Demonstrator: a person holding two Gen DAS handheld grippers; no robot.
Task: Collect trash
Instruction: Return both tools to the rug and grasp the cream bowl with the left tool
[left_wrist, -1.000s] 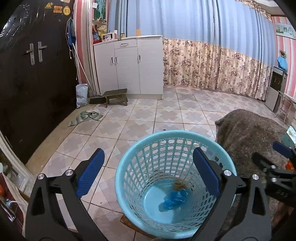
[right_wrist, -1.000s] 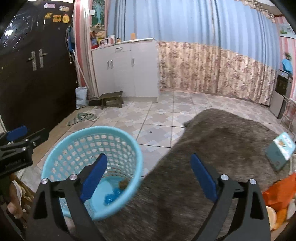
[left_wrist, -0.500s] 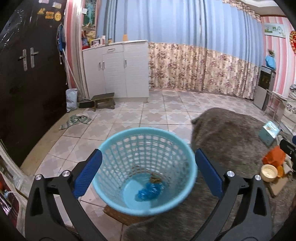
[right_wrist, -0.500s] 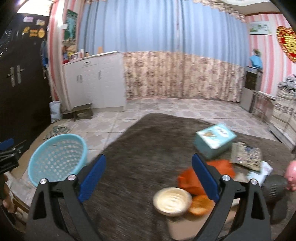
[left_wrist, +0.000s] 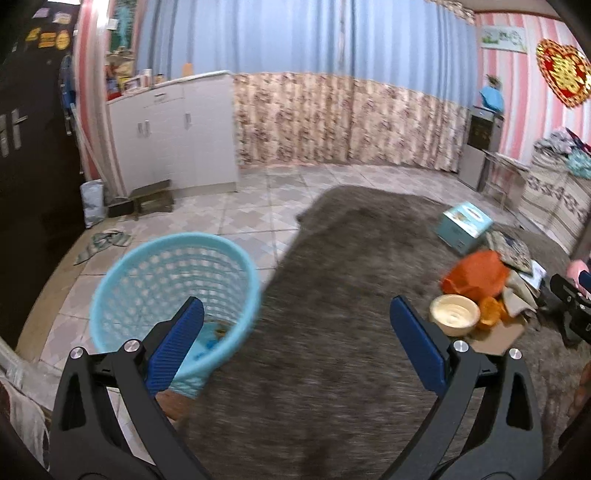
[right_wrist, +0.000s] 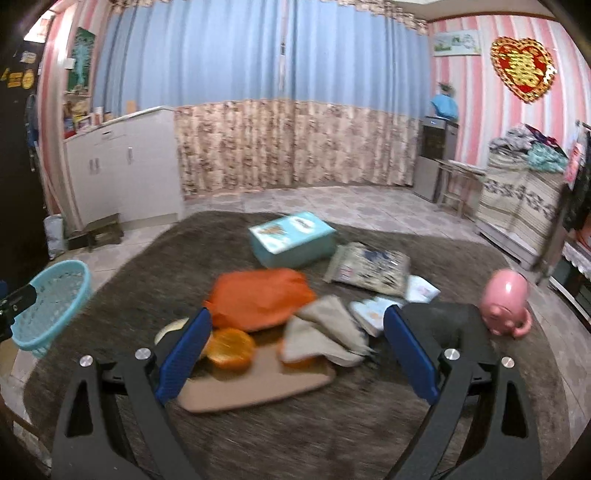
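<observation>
A light blue mesh basket (left_wrist: 173, 284) stands at the left edge of the grey furry cloth (left_wrist: 332, 332), with blue and brown scraps in its bottom. My left gripper (left_wrist: 295, 343) hangs open beside it over bare cloth. My right gripper (right_wrist: 297, 345) is open above a pile: an orange bag (right_wrist: 258, 299), a crumpled grey tissue (right_wrist: 325, 332), an orange half (right_wrist: 231, 349) and a cream bowl (right_wrist: 170, 328) on a tan board (right_wrist: 258, 387). The basket (right_wrist: 51, 302) shows far left in the right wrist view.
A teal tissue box (right_wrist: 291, 238), a patterned packet (right_wrist: 369, 266), small white packets (right_wrist: 421, 290) and a pink pig-shaped cup (right_wrist: 508, 306) lie beyond the pile. White cabinets (left_wrist: 173, 136), a low stool (left_wrist: 151, 201) and tiled floor are at the back left.
Both grippers have swung right, away from the basket. The right one now faces the pile of trash; the left one now looks past the basket over the cloth. Both stay open.
</observation>
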